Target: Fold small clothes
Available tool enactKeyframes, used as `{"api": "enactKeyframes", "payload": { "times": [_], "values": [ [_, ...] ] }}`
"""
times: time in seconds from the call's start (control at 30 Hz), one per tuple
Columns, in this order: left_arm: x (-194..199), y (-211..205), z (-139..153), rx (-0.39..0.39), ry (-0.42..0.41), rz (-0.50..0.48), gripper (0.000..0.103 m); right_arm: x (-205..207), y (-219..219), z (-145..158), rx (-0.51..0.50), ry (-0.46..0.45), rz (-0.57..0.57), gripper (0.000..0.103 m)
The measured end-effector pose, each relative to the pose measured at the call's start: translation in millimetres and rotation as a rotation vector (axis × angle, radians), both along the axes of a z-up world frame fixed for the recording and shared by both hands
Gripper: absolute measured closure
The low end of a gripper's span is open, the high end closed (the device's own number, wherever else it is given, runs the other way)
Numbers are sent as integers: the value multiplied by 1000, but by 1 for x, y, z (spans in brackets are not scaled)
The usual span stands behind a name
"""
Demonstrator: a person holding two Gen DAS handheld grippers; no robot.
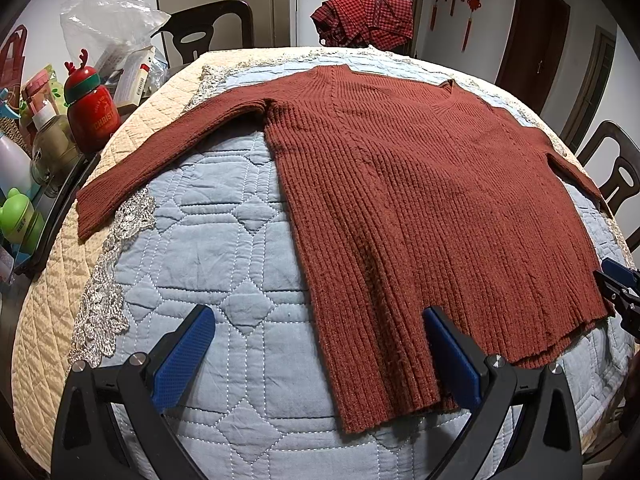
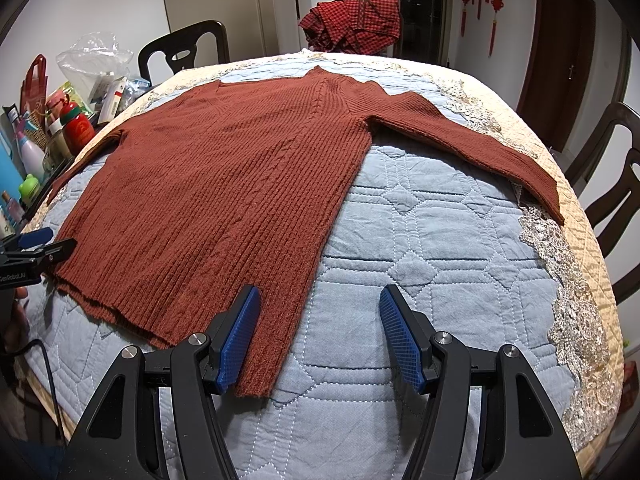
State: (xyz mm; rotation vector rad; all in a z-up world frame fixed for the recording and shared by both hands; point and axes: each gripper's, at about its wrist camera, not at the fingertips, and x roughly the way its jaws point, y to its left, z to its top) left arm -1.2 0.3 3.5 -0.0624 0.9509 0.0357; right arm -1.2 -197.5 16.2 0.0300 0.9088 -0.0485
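A rust-brown ribbed sweater point(image 1: 420, 208) lies flat on the blue quilted table cover point(image 1: 200, 248), sleeves spread to both sides. It also shows in the right wrist view point(image 2: 208, 200). My left gripper point(image 1: 316, 324) is open just above the sweater's near left hem corner, with its right finger over the knit. My right gripper point(image 2: 318, 300) is open over the near right hem corner, its left finger above the knit. Neither holds anything. The right gripper shows at the edge of the left wrist view point(image 1: 620, 288), and the left gripper at the edge of the right wrist view point(image 2: 36, 248).
A red checked garment point(image 1: 364, 20) lies piled at the table's far end. Bottles, a red flask point(image 1: 90, 108) and a plastic bag point(image 1: 108, 24) crowd a side table at the left. Dark chairs point(image 1: 208, 32) stand around the table. Lace trim point(image 2: 576, 292) runs along the cover's edge.
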Motion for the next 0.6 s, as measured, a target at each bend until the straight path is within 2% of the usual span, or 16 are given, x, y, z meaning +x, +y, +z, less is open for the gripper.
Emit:
{"api": "enactKeyframes", "payload": {
  "times": [0.6],
  "values": [
    [-1, 0, 0, 1, -3, -1, 0, 0, 0, 1, -1, 3, 1, 40]
  ]
}}
